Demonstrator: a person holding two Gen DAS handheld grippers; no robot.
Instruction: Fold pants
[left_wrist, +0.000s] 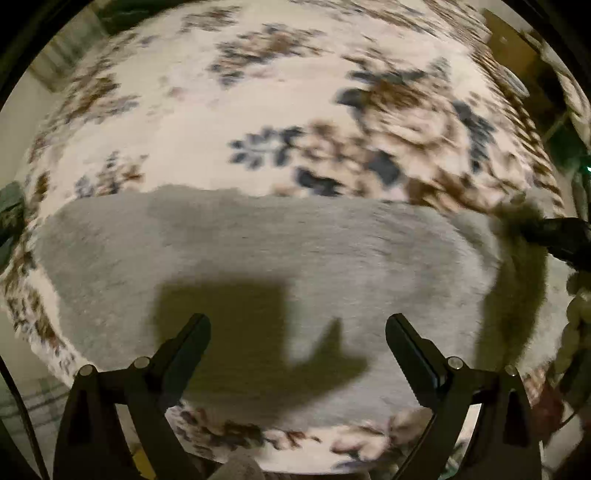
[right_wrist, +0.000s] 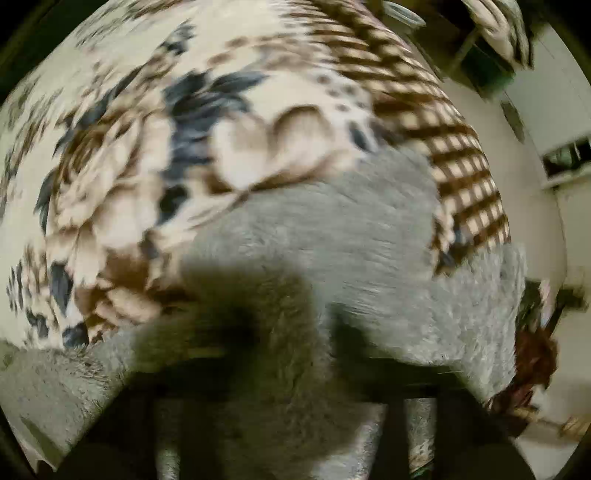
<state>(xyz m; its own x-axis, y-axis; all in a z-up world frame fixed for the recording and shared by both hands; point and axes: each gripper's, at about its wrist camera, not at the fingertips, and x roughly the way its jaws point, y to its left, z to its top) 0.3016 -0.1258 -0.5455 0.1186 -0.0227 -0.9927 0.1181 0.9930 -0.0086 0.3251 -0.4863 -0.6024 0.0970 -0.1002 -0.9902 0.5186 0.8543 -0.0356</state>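
Note:
Grey fleece pants (left_wrist: 295, 240) lie flat across a floral blanket (left_wrist: 258, 92). My left gripper (left_wrist: 298, 325) hangs just above their near part, pointing down, open and holding nothing, and it throws a shadow on the fleece. At the right edge of that view, my right gripper (left_wrist: 557, 230) meets the raised end of the pants. In the blurred right wrist view a bunched fold of the pants (right_wrist: 280, 314) rises up close between the dark jaws. It hides the fingertips, and the gripper looks shut on the fleece.
The blanket has a brown checked border (right_wrist: 454, 158) along its right side. A white dish (left_wrist: 515, 83) sits beyond that border. Pale floor (right_wrist: 524, 229) shows past the blanket's edge. A knotted cream cord (left_wrist: 576, 317) hangs at the right.

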